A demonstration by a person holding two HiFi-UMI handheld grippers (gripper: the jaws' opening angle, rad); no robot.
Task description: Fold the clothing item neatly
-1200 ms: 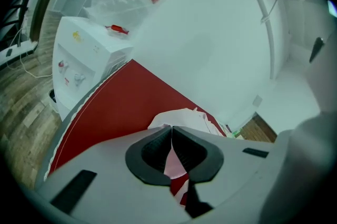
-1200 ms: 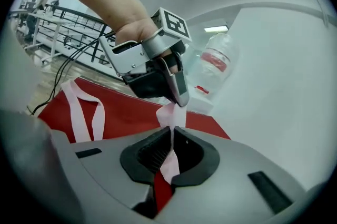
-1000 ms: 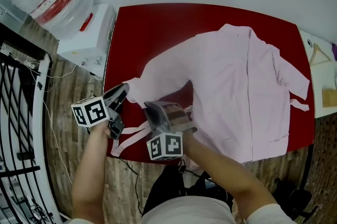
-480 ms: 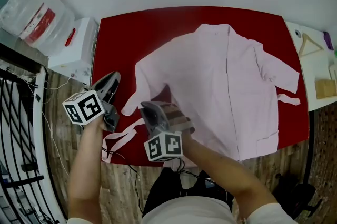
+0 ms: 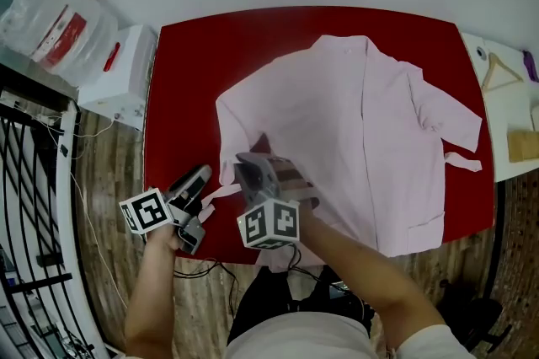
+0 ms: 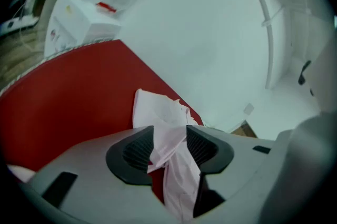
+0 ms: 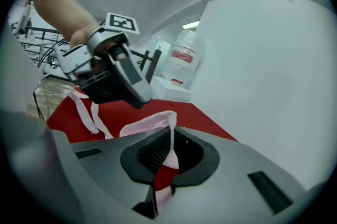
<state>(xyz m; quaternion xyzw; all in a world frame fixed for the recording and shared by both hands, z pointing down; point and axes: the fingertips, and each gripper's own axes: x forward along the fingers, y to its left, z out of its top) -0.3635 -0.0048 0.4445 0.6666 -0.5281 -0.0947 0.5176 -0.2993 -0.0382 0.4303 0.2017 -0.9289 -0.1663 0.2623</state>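
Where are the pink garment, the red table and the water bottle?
Pink cloth garment (image 5: pixel 354 138): head view, its middle panel.
Red rectangular table (image 5: pixel 189 71): head view, bare far-left top.
Clear plastic water bottle (image 5: pixel 50 20): head view, its side.

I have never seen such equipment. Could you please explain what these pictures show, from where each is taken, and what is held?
A person holds a two-jaw gripper in each hand. One picture comes from a camera on the person's head, looking down; the other two come from cameras riding on the grippers. A pink garment lies spread on a red table, with a white box and water bottle beside it. The right gripper is shut on a fold of the garment. On the left gripper the jaws have just been opening, with a piece of the garment between them.
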